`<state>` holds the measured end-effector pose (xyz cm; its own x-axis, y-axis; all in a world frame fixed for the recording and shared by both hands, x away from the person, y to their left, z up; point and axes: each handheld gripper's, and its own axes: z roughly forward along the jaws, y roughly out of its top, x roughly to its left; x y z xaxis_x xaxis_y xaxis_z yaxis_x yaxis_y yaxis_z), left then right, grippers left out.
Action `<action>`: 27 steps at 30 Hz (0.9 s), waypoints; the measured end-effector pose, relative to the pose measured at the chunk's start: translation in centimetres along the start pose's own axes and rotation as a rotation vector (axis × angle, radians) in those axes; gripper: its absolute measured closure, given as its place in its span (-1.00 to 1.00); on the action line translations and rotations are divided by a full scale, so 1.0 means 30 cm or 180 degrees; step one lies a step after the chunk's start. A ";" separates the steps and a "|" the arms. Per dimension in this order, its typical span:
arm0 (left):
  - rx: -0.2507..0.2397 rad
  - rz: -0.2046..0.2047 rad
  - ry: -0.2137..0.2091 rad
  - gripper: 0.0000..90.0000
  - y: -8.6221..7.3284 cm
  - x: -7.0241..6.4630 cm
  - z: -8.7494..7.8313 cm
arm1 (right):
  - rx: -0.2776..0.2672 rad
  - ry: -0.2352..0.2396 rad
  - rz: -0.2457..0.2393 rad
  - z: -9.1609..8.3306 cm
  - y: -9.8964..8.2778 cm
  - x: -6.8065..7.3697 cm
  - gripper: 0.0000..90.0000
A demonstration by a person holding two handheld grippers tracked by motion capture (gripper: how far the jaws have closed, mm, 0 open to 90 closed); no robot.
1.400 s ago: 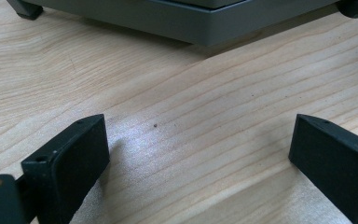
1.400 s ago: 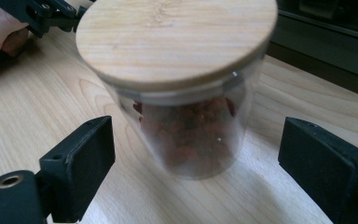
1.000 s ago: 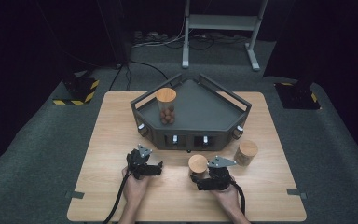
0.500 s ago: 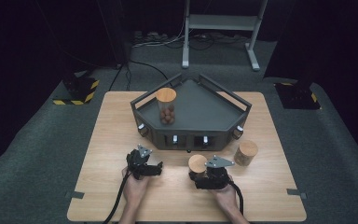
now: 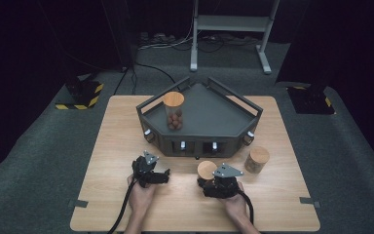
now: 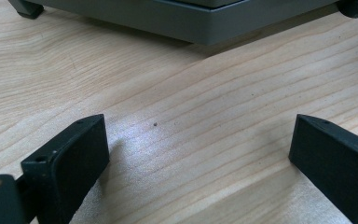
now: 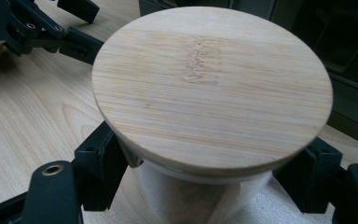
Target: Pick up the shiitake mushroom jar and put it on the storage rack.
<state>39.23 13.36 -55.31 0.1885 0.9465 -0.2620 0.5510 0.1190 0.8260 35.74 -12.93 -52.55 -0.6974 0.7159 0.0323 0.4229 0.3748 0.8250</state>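
Observation:
A clear glass jar with a round bamboo lid [image 7: 212, 88] stands on the table in front of the tray, and its lid [image 5: 207, 169] also shows in the high view. My right gripper [image 7: 205, 186] has just been closing its jaws and is now shut on the jar's glass body just under the lid; from above, the right gripper [image 5: 208, 179] sits low on the table. My left gripper [image 6: 198, 154] stands open over bare wood with nothing between its fingers. In the high view the left gripper [image 5: 151, 169] is left of the jar, near the tray's front.
A dark grey tray [image 5: 214, 117] with raised rails sits mid-table and carries a lidded jar of brown balls [image 5: 174, 111]. Another lidded jar [image 5: 256, 160] stands on the wooden table [image 5: 117, 141] right of my right hand. Tray's front edge [image 6: 191, 23] lies close ahead of the left gripper.

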 end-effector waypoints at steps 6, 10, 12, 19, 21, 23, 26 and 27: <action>-0.0005 -0.0007 -0.0001 -0.90 0.000 0.000 0.000 | 0.0014 -0.0007 -0.0019 -0.008 0.001 0.002 -0.44; -0.0008 -0.0010 -0.0001 -0.90 0.000 -0.001 0.000 | -0.0024 -0.0017 -0.0038 -0.029 0.017 -0.001 -0.44; -0.0003 -0.0004 -0.0001 -0.90 0.000 0.000 0.000 | -0.0055 -0.0014 -0.0048 -0.043 0.030 -0.003 -0.44; -0.0004 -0.0005 -0.0001 -0.90 0.000 0.000 0.000 | -0.0116 0.0032 -0.0039 -0.091 0.087 -0.017 -0.44; -0.0005 -0.0007 -0.0001 -0.90 0.000 0.000 0.000 | -0.0127 0.0056 -0.0026 -0.103 0.104 -0.020 -0.44; -0.0004 -0.0006 -0.0001 -0.90 0.000 0.000 0.000 | -0.0132 0.0063 -0.0018 -0.108 0.113 -0.021 -0.44; -0.0006 -0.0008 -0.0001 -0.90 0.000 0.000 0.000 | -0.0150 0.0064 -0.0030 -0.122 0.138 -0.026 -0.44; -0.0007 -0.0009 -0.0002 -0.90 0.000 0.000 0.000 | -0.0157 0.0065 -0.0035 -0.126 0.147 -0.027 -0.44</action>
<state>39.24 13.35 -55.31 0.1873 0.9459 -0.2647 0.5497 0.1224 0.8263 35.98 -14.09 -46.82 -0.7136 0.6997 0.0341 0.3866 0.3527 0.8522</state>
